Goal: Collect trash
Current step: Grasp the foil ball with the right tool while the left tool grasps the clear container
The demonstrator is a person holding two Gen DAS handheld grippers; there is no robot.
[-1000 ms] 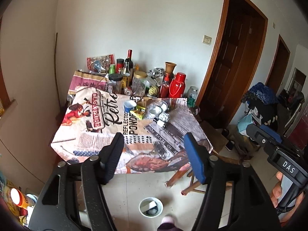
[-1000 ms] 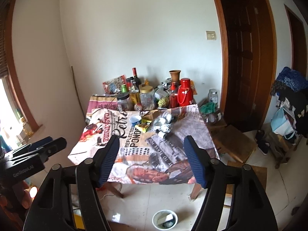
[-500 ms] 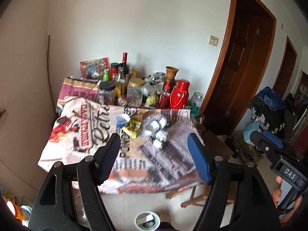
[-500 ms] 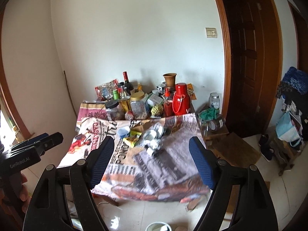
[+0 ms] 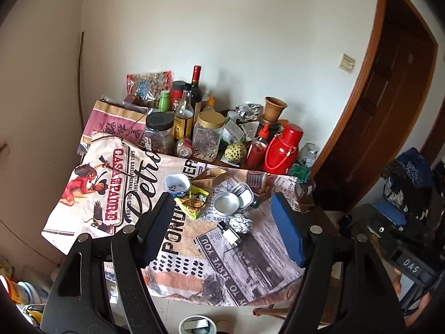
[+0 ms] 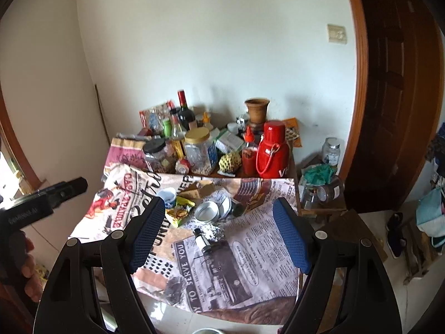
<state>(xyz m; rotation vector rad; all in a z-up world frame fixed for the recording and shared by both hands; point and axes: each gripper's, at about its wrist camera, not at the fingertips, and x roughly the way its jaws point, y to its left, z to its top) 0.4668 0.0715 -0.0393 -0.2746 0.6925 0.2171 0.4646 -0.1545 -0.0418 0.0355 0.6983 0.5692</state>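
Note:
Trash lies mid-table on a printed cloth: a blue-white yogurt cup (image 5: 177, 185), a yellow-green snack wrapper (image 5: 193, 201), foil tins (image 5: 226, 203), a crumpled foil ball (image 5: 240, 222), a small white bottle (image 5: 230, 233) and a torn cardboard piece (image 5: 208, 174). They also show in the right wrist view: cup (image 6: 167, 196), wrapper (image 6: 179, 211), tins (image 6: 207, 211), foil ball (image 6: 214, 232), bottle (image 6: 203, 241). My left gripper (image 5: 222, 231) and right gripper (image 6: 219, 233) are both open and empty, held above the table's near edge. A white bin (image 5: 196, 325) stands on the floor below.
Jars, bottles, a red thermos (image 5: 282, 150) and a clay pot (image 5: 274, 109) crowd the table's back by the wall. A low side table with jars (image 6: 319, 192) stands right of it, by a brown door (image 6: 389, 83). Clutter lies on the floor right.
Both grippers have moved forward and closer to the table; the trash items look larger and the floor bin has slid toward the bottom edge. Both stay open.

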